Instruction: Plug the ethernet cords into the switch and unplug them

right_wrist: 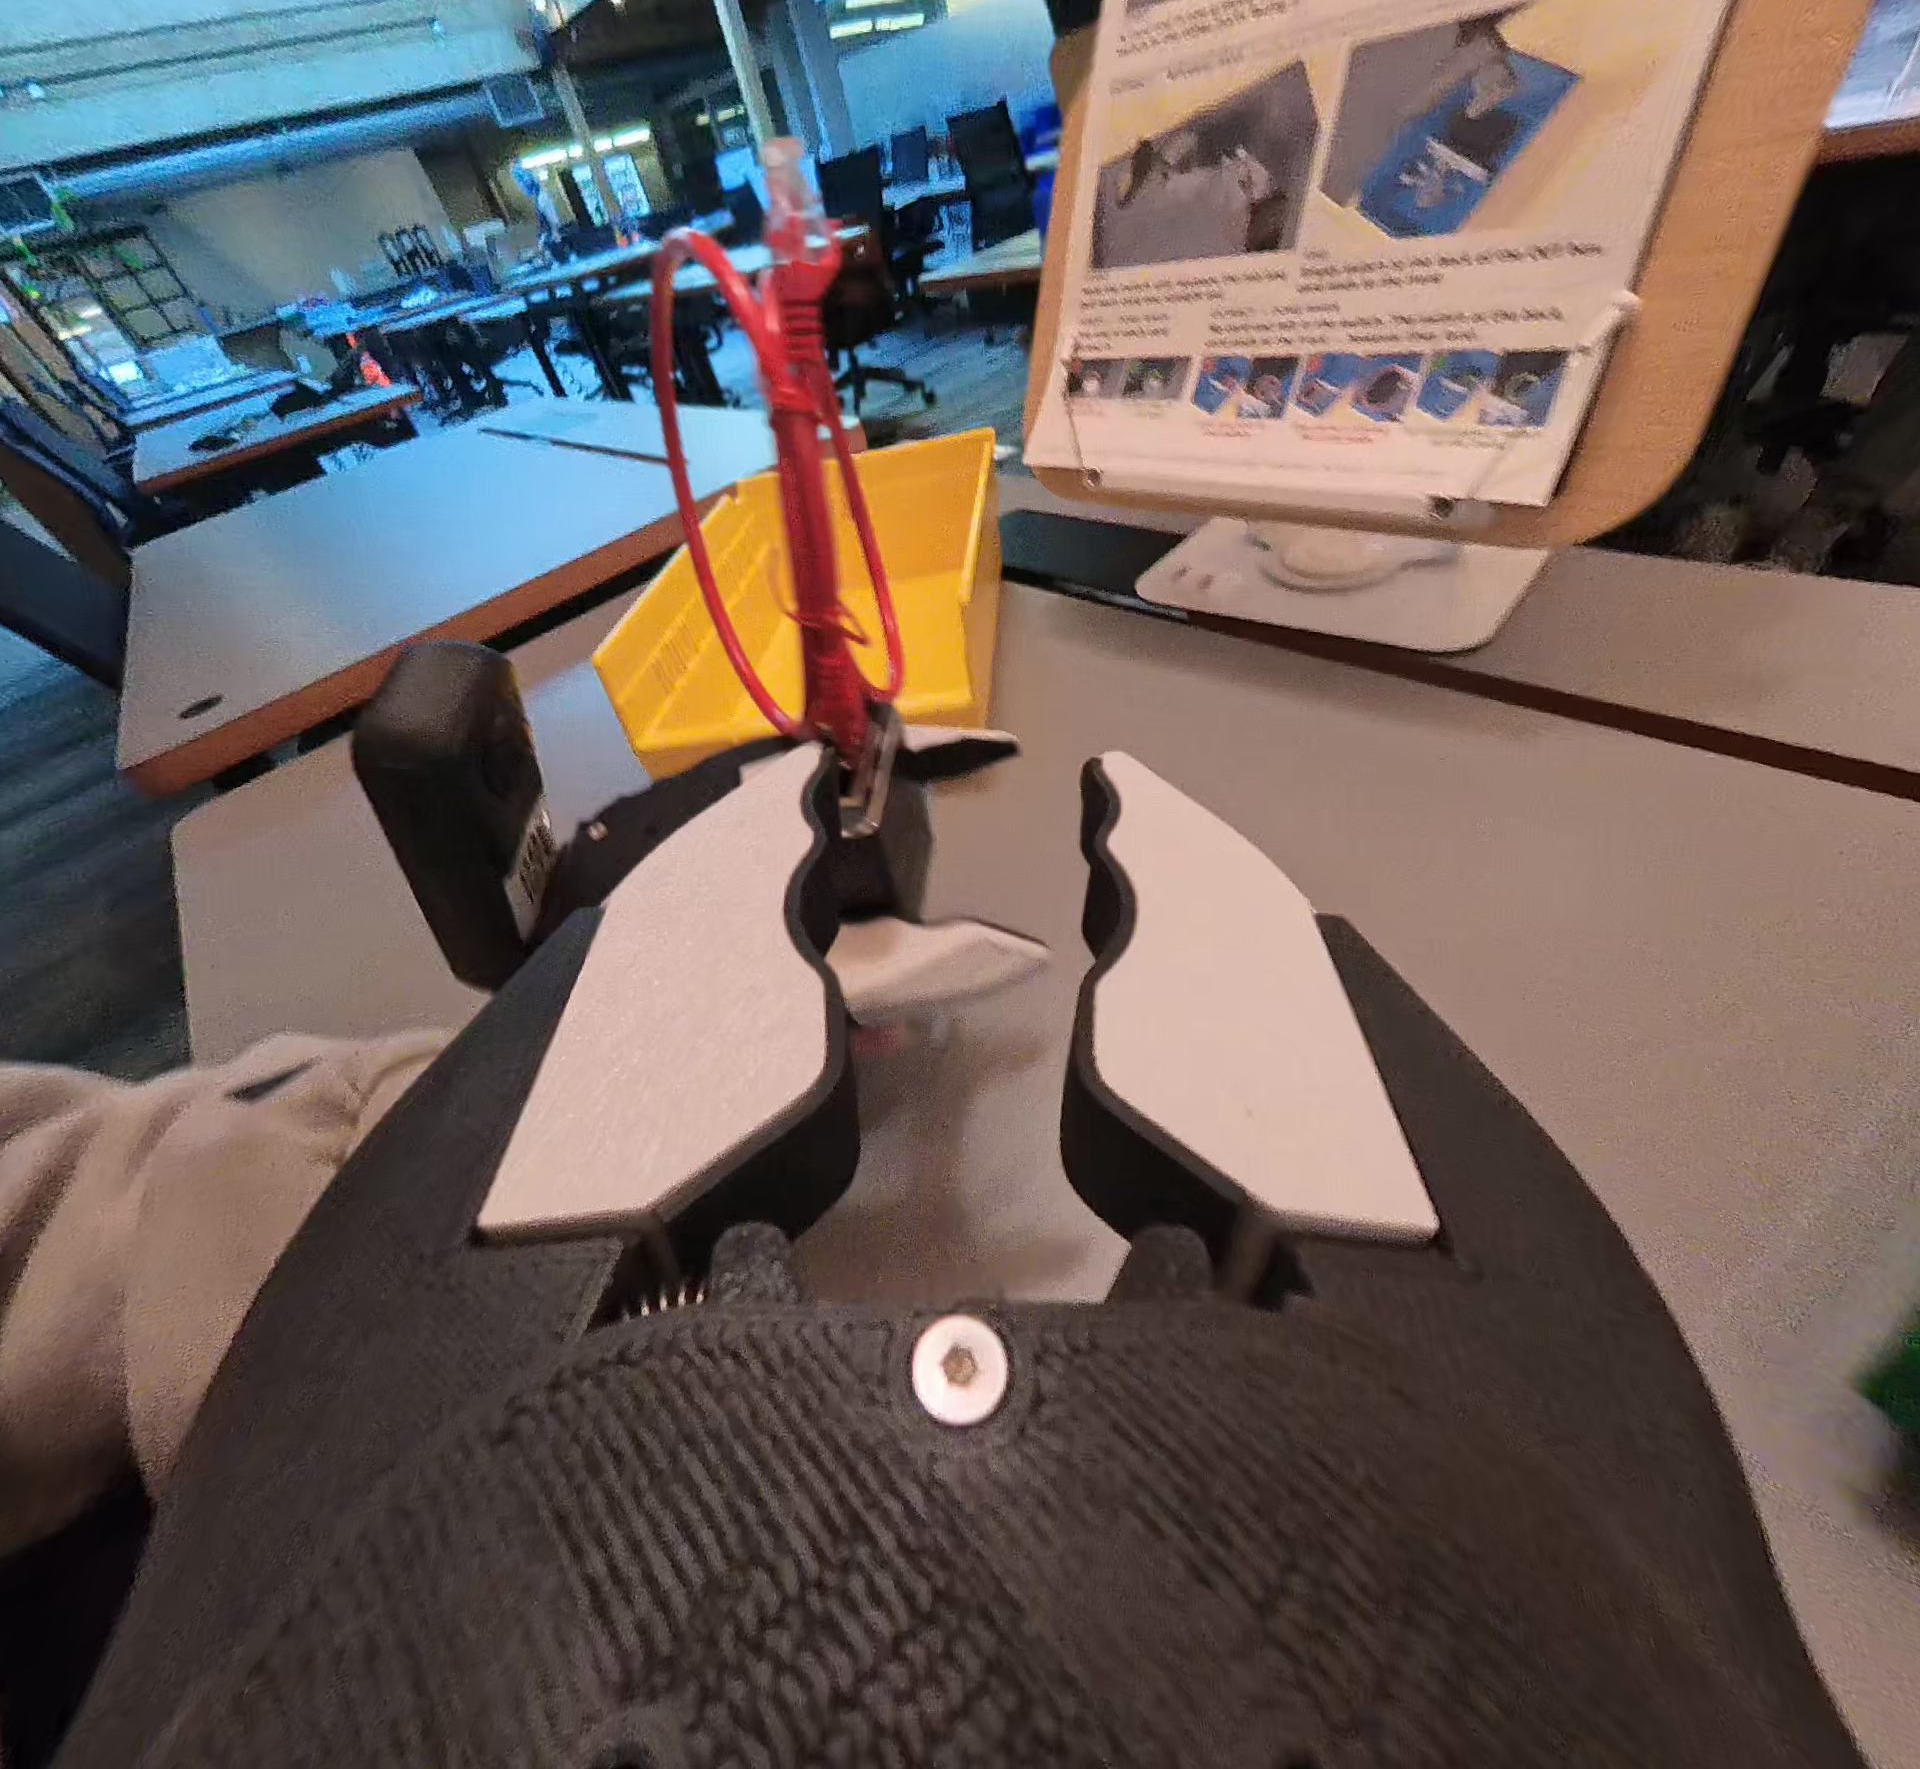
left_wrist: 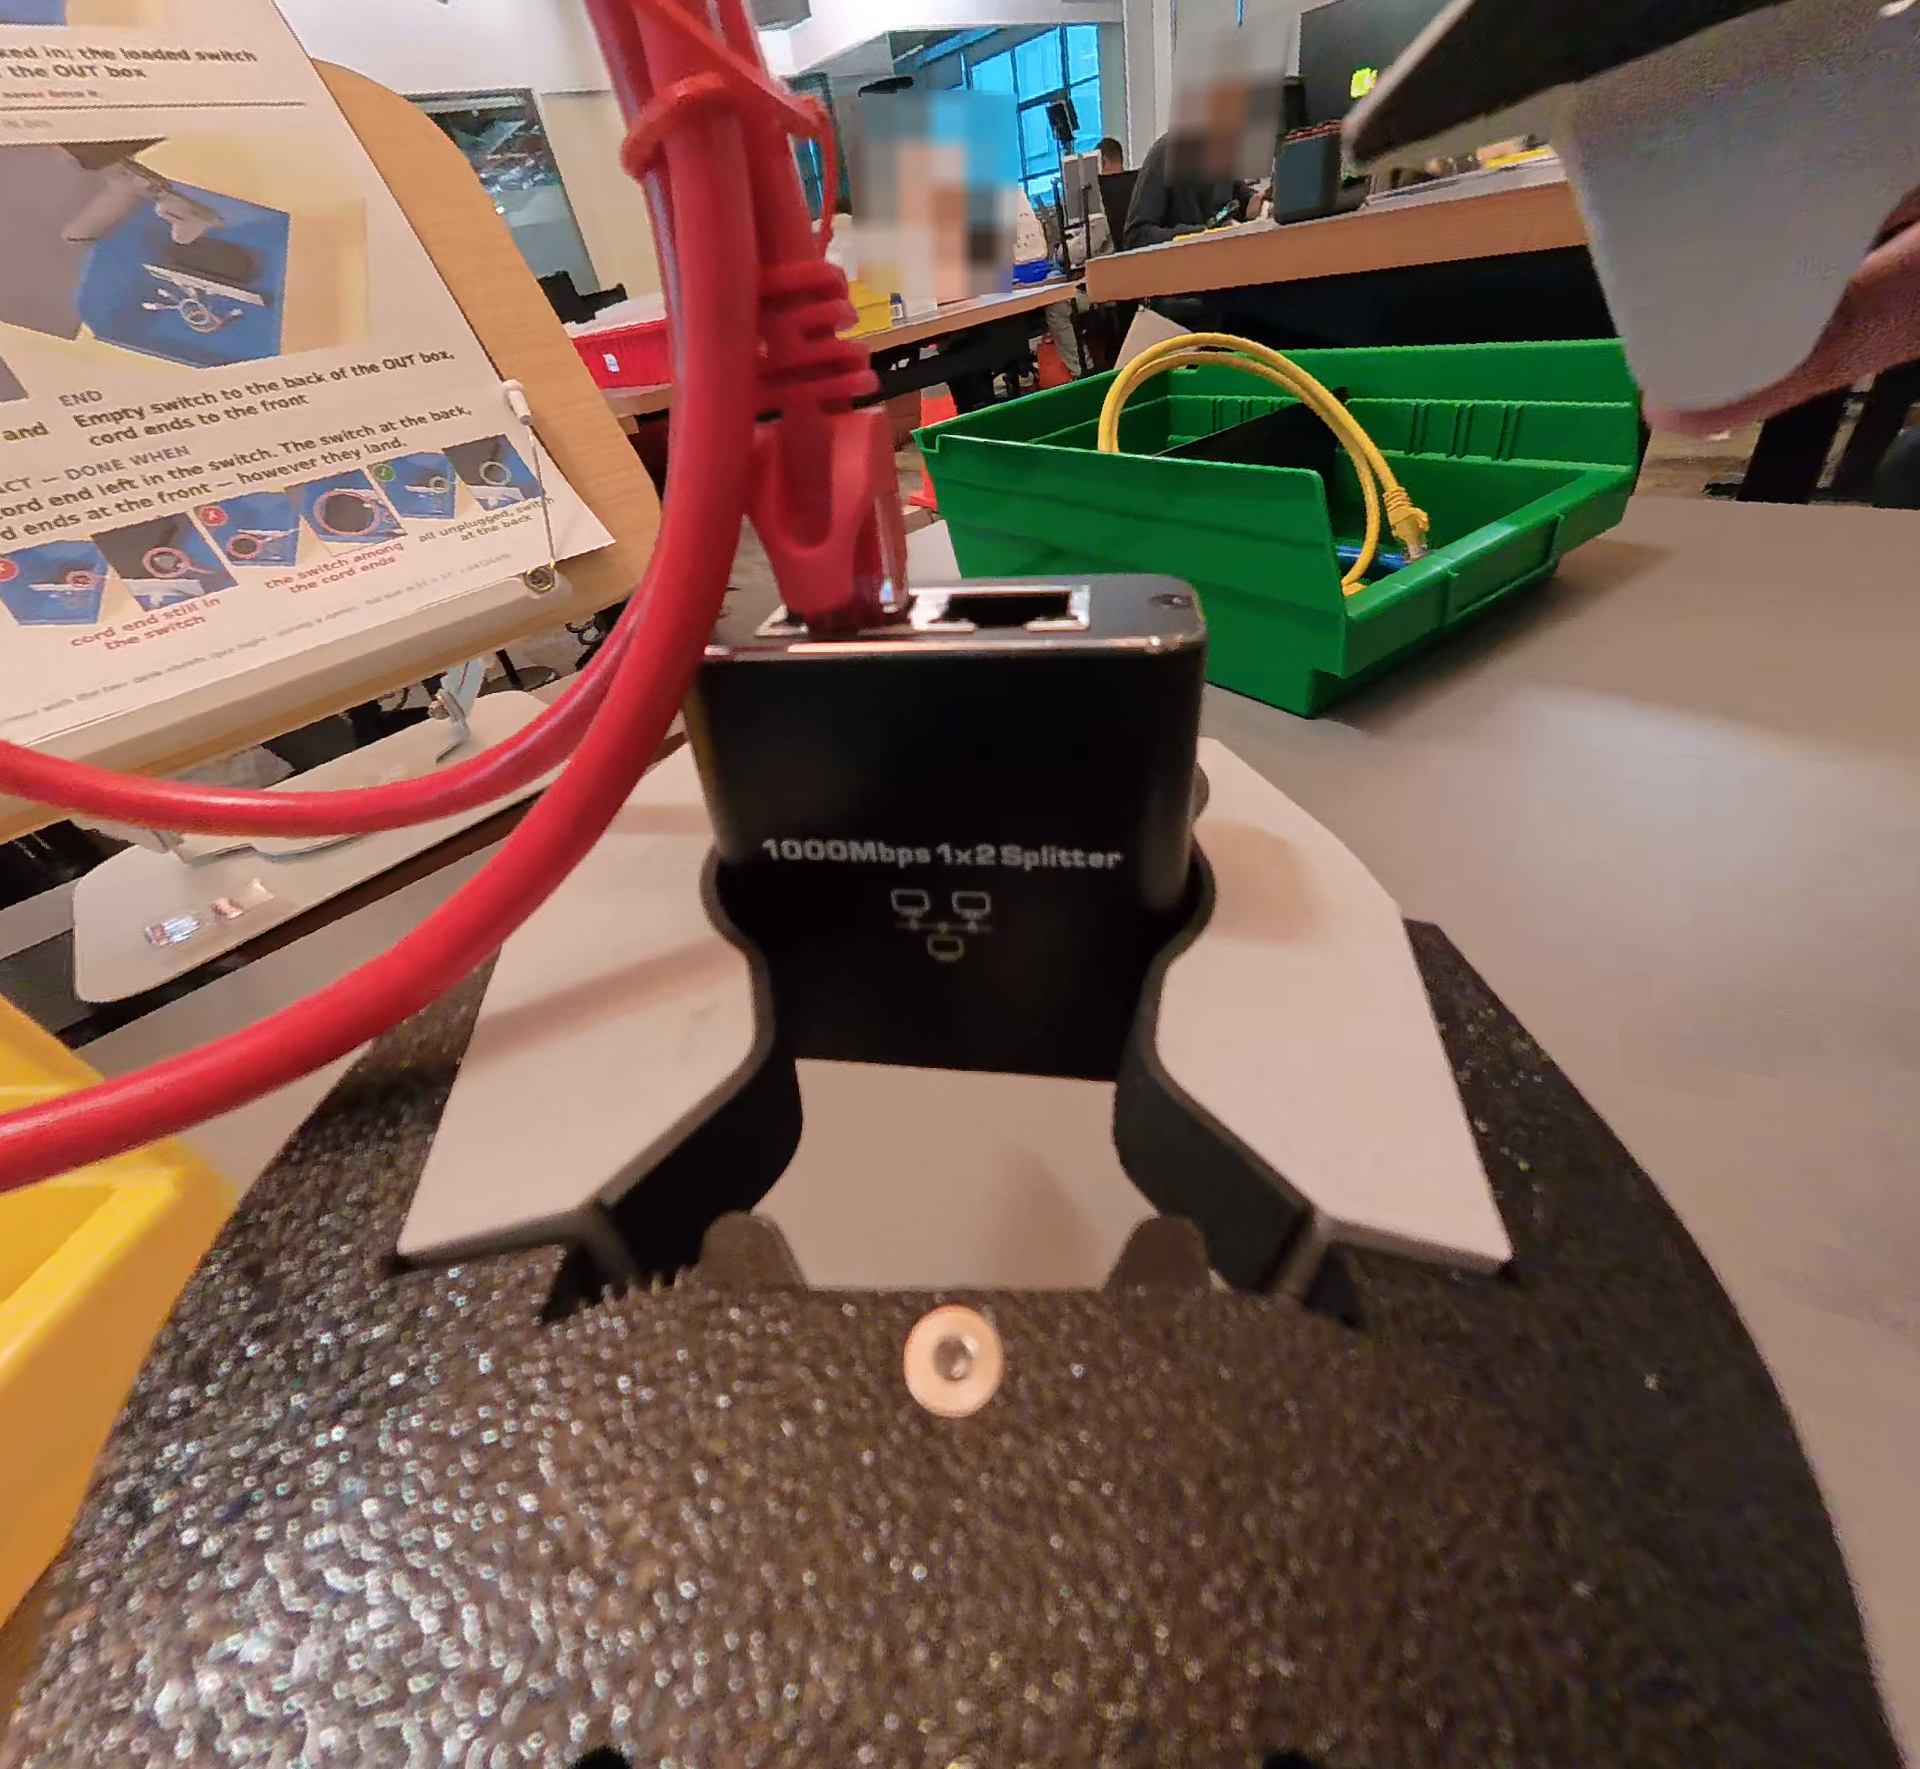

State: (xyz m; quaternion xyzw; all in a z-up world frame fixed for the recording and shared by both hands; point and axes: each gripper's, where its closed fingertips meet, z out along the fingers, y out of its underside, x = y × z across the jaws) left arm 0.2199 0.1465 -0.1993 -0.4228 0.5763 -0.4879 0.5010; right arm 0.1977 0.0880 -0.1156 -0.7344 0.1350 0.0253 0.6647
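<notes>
1. The left wrist view alone shows a green bin [left_wrist: 1299, 514] far right on the table, holding a yellow cord [left_wrist: 1351, 462].
2. The right wrist view alone shows the red cord's [right_wrist: 821, 493] free plug pointing up.
3. The left gripper [left_wrist: 951, 898] pinches the black switch [left_wrist: 951, 743]; one red plug [left_wrist: 842, 535] sits in its left port.
4. The right gripper [right_wrist: 951, 846] is spread, holding nothing; the switch [right_wrist: 873, 815] lies just beyond its left finger.

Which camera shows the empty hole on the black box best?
The left wrist view: the empty port faces the camera, beside the plugged red cord. The right wrist view shows the switch small, blurred and edge-on.
</notes>
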